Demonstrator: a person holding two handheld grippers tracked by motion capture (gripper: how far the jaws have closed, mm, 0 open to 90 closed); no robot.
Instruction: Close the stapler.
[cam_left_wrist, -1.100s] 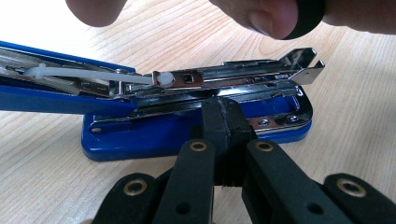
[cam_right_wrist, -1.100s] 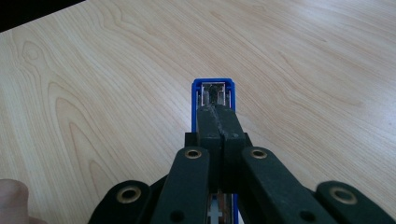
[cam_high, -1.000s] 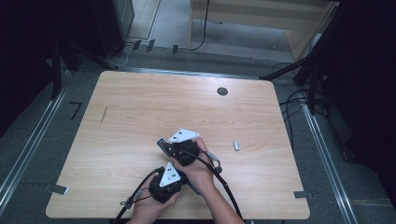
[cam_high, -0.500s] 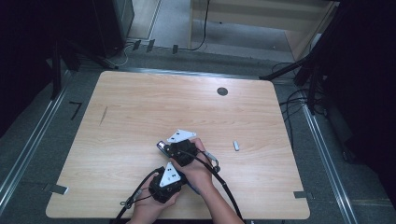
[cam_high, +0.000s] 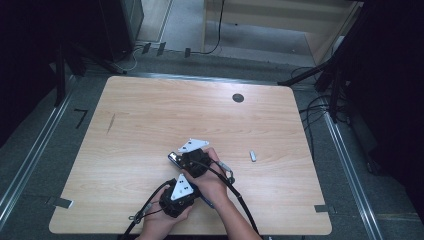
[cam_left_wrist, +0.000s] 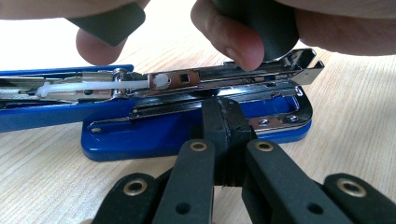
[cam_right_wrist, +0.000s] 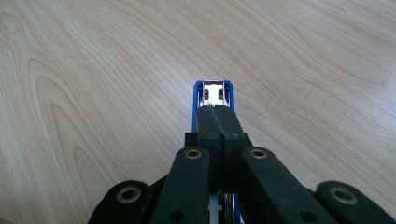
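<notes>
Blue plastic and bright steel: a desk stapler (cam_left_wrist: 187, 126), lying opened out on the table (cam_high: 150, 125), near its front edge and a little right of centre, under the person's hands.

Condition: hinged open. Blue base flat on the wood; blue top cover swung back to the left in the left gripper view; chrome staple magazine (cam_left_wrist: 243, 77) raised between them, white pusher visible in its channel.

Handling (judged): rigid, moderately heavy for its size, sturdy. Polished metal likely slippery; the sprung hinge may snap shut. Best taken across the narrow sides of the base or magazine, clear of the hinge.

Axis: long axis runs left–right in the left gripper view, nose to the right; in the right gripper view it runs straight away from the camera.

Left gripper (cam_left_wrist: 227, 121): jaws fully closed, empty, tips resting at the stapler's base. Right gripper (cam_right_wrist: 216, 123): jaws fully closed, tips lying over the stapler, holding nothing. Bare fingertips (cam_left_wrist: 229, 42) press the magazine.

Also present: a small pale object (cam_high: 253, 156), lying apart to the right.
</notes>
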